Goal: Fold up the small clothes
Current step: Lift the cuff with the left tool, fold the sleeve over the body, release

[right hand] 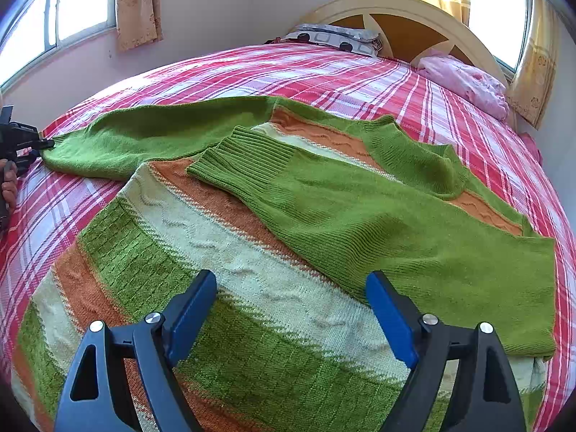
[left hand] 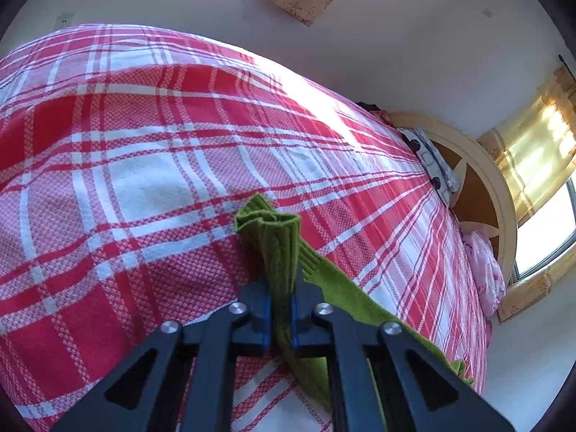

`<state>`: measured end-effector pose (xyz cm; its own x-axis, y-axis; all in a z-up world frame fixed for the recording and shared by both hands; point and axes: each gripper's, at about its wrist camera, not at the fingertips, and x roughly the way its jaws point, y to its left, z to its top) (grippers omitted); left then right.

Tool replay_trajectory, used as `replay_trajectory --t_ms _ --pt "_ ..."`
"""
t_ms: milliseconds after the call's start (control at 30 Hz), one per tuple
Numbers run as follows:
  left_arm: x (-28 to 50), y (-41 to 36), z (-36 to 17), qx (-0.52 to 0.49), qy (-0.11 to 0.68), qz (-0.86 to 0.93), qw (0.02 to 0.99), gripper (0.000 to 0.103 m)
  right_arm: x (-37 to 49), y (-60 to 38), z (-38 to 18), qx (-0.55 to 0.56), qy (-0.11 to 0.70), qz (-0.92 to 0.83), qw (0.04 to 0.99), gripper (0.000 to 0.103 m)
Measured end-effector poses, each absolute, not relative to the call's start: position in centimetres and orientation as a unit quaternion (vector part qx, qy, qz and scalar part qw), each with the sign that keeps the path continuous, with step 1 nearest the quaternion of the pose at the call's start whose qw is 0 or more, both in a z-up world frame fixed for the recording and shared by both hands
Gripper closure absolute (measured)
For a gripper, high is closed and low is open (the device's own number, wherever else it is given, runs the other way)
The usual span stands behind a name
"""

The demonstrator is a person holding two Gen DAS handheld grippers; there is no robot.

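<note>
A green, orange and cream striped sweater (right hand: pixel 252 270) lies spread on the bed. One green sleeve (right hand: pixel 378 208) is folded across its body. The other sleeve (right hand: pixel 144 136) stretches out to the left, and my left gripper (right hand: pixel 43 143) holds its cuff at the far left edge. In the left wrist view the left gripper (left hand: pixel 280 302) is shut on the ribbed green cuff (left hand: pixel 273 230), which sticks out past the fingers, a little above the bed. My right gripper (right hand: pixel 291 309) is open and empty, just above the sweater's lower body.
The bed has a red and white plaid cover (right hand: pixel 324 72). A patterned pillow (right hand: pixel 338 37) and a pink bundle of cloth (right hand: pixel 468 82) lie by the cream headboard (right hand: pixel 414 3). Windows with yellow curtains (right hand: pixel 138 3) stand behind. Walls are close on the left.
</note>
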<state>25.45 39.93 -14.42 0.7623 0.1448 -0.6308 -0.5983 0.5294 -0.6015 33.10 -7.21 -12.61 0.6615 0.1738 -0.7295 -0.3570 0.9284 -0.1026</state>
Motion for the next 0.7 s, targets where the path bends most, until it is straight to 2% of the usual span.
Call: replay_trajectory --t_ms 400,567,700 --pt "26.2 36.7 -7.0 -0.394 0.207 0.148 0.883 0.096 33.1 -7.9 -12.3 -0.099 0.382 0.155 0.906 0.016" --pt "27.9 33.5 -2.2 -0.372 0.187 0.084 0.905 0.096 32.3 -10.5 -9.7 -0.031 0.373 0.162 0.913 0.016" --pt "29.2 30.6 1.4 -0.338 0.172 0.036 0.924 0.097 30.3 -12.9 -7.2 -0.020 0.359 0.166 0.918 0.016"
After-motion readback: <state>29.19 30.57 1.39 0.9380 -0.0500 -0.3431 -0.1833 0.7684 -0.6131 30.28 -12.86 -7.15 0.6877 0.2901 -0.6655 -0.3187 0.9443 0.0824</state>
